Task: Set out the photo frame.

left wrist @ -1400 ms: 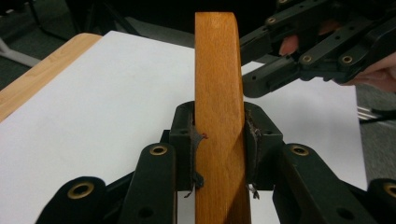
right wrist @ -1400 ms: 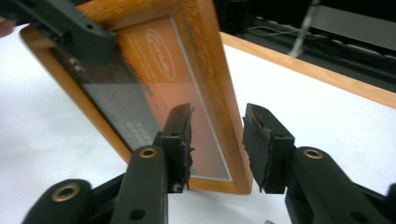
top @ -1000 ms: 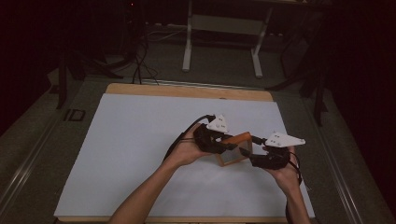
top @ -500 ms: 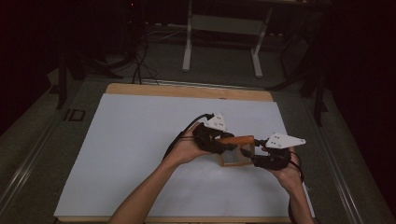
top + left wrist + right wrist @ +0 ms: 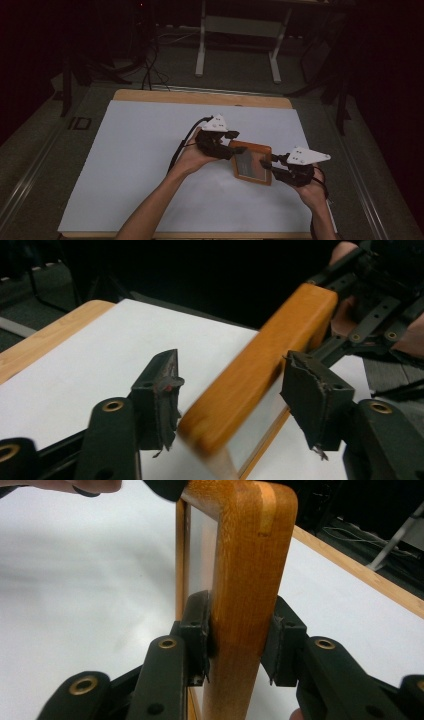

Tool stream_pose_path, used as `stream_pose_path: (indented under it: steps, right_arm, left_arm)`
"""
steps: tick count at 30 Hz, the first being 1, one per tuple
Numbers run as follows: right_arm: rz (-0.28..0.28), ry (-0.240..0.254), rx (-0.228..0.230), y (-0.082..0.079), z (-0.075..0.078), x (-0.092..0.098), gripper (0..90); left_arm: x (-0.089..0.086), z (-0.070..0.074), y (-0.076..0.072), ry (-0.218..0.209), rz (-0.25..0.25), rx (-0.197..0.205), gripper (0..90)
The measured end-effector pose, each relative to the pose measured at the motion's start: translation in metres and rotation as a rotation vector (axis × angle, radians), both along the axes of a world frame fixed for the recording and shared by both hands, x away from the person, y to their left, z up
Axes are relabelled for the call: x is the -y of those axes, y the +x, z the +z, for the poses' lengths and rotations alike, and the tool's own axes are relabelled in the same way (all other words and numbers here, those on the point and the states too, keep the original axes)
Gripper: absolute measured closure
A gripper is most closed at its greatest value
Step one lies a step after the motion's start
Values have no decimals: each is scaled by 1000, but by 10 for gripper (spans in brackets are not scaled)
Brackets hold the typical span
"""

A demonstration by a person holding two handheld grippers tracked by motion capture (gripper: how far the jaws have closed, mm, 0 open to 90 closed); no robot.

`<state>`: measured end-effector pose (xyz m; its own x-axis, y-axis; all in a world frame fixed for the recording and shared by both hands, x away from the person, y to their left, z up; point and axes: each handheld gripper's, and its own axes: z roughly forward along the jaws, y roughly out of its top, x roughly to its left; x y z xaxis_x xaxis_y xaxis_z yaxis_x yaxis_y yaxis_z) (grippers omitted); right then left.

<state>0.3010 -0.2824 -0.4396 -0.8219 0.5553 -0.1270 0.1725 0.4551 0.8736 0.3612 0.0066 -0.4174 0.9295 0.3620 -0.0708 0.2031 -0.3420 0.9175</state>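
The frame (image 5: 251, 162), held above the mat (image 5: 130, 165), runs between the grippers, right gripper (image 5: 239, 645) clamped on its near edge, left gripper (image 5: 227, 397) just opened, seemingly clear of it.

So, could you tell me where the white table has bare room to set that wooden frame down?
The white table lies bare left of the left gripper, and along the far edge beyond both grippers. It is crowded at right of centre, where the wooden frame sits between the left gripper and the right gripper.
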Motion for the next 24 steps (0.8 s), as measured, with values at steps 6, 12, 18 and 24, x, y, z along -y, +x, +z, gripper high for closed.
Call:
stream_pose_path:
  steps: [6,12,18,24]
  right_arm:
    - [-4,17,-8,0,-2,2,670]
    - [3,14,-9,0,-2,3,671]
    - [3,18,-10,0,-2,4,671]
    - [-1,18,-13,-1,-3,5,671]
  left_arm:
    - [-11,-14,3,-13,8,-41,373]
    - [-3,-42,6,12,-20,-116,347]
    - [17,-57,7,50,-38,-130,284]
    - [30,-62,8,54,-32,-139,264]
